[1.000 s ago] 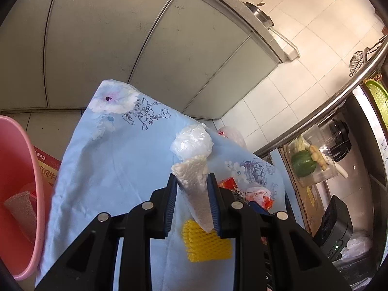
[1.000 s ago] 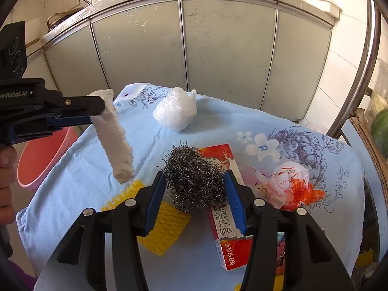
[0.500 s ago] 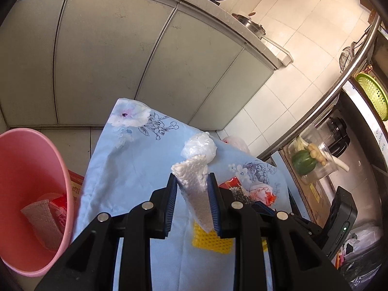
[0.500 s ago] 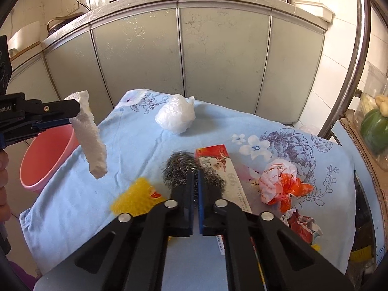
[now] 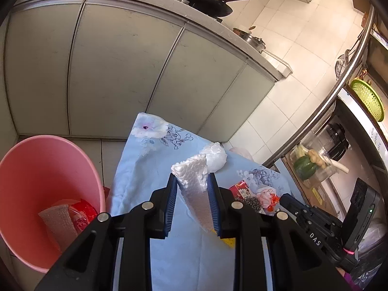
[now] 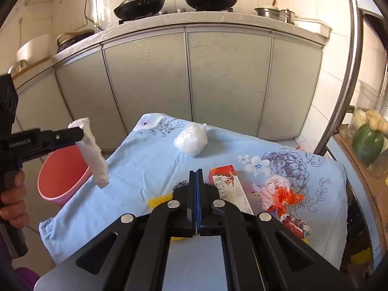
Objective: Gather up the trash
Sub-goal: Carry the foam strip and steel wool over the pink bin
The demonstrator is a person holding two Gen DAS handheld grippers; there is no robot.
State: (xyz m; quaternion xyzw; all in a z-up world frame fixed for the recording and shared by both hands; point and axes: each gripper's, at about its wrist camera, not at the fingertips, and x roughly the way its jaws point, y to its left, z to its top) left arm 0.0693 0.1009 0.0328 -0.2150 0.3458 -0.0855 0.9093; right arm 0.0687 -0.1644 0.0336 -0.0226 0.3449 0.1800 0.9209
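Observation:
My left gripper (image 5: 191, 181) is shut on a white foam strip (image 5: 195, 189) and holds it in the air over the table's left edge; it also shows in the right wrist view (image 6: 93, 150). The pink bin (image 5: 46, 169) stands on the floor to the left, with trash inside. My right gripper (image 6: 197, 173) is shut with its jaws together, raised over the steel wool (image 6: 180, 185), which its fingers mostly hide. I cannot tell whether it pinches any strands. A white plastic bag ball (image 6: 191, 139), a red box (image 6: 229, 189), a yellow foam net (image 6: 158, 200) and an orange-white wrapper (image 6: 282, 194) lie on the blue floral cloth (image 6: 135, 169).
Grey kitchen cabinets (image 6: 189, 80) stand behind the table, with pans on the counter. A metal rack (image 6: 349, 72) with vegetables is at the right. More crumpled wrappers (image 6: 295, 225) lie at the table's right front.
My left gripper has carried the foam strip up and left, so the bin shows more fully. My right gripper shut over the steel wool and rose.

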